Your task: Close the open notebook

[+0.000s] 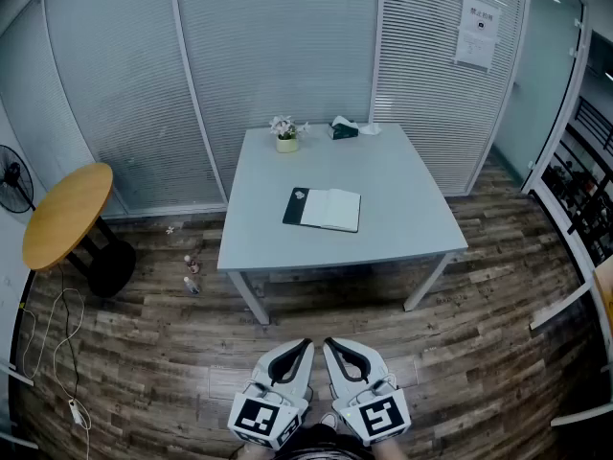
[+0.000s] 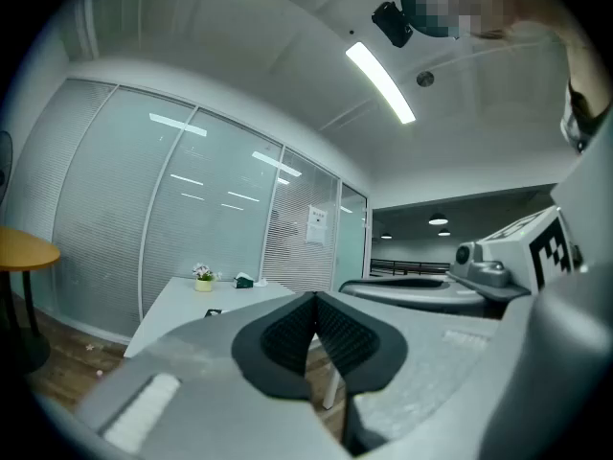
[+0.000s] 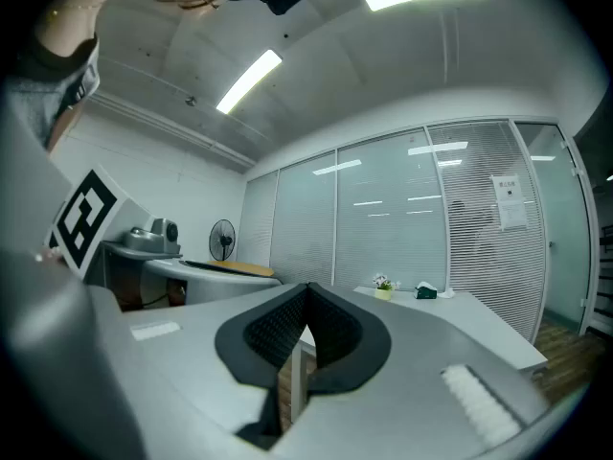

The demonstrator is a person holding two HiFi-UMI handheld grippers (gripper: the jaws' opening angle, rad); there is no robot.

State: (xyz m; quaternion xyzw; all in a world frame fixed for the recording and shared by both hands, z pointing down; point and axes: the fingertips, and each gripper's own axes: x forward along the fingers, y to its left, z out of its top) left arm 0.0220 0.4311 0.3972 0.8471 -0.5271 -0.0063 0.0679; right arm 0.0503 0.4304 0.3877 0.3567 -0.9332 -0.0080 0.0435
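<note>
The left gripper [image 1: 299, 351] and right gripper [image 1: 337, 351] are hovering well short of the desk [image 1: 402, 190], fingers [image 2: 287, 338] closed and empty, probably needing to reach the open notebook [image 1: 322, 209] first

I count two tables: one grey table [image 1: 402, 209], one round table [image 1: 62, 214]. One notebook [image 1: 324, 209], one flowerpot [image 1: 285, 143], one tissue box [image 1: 343, 129], one fan [image 1: 10, 175], one notice [image 1: 477, 32]. Two grippers: left gripper [image 1: 305, 346], right gripper [image 1: 330, 344].
</note>
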